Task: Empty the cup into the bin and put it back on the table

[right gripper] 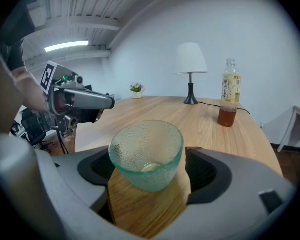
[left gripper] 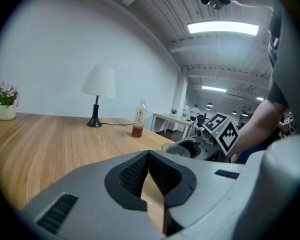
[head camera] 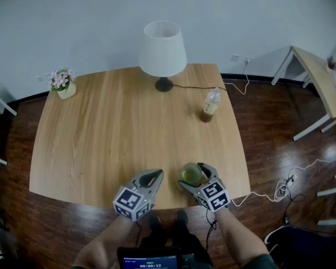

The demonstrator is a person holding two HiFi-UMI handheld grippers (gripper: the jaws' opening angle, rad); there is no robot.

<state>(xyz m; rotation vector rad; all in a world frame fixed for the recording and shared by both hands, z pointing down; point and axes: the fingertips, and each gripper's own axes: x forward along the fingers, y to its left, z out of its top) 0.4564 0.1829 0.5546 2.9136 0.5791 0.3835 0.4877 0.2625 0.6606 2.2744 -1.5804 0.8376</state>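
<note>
The right gripper is held with its jaws wide, one on each side of the cup. The pads appear to bear on the cup wall, although firm contact cannot be confirmed from the right gripper view. The cup is of clear dimpled glass and stands upright on the table, between the jaws, at the table edge nearest the person.

Just beside the right gripper, on its left, the left gripper is held over the same edge with its jaw tips brought together and nothing between them.

Ahead of the right gripper and well apart from it, a bottle with brown liquid stands upright. Beyond the bottle, a white-shaded lamp is placed at the far edge. A small pot of pink flowers occupies the far left corner.

The table is of light wood and stands on a dark wooden floor. A second table is located far to the right, against a pale wall.
</note>
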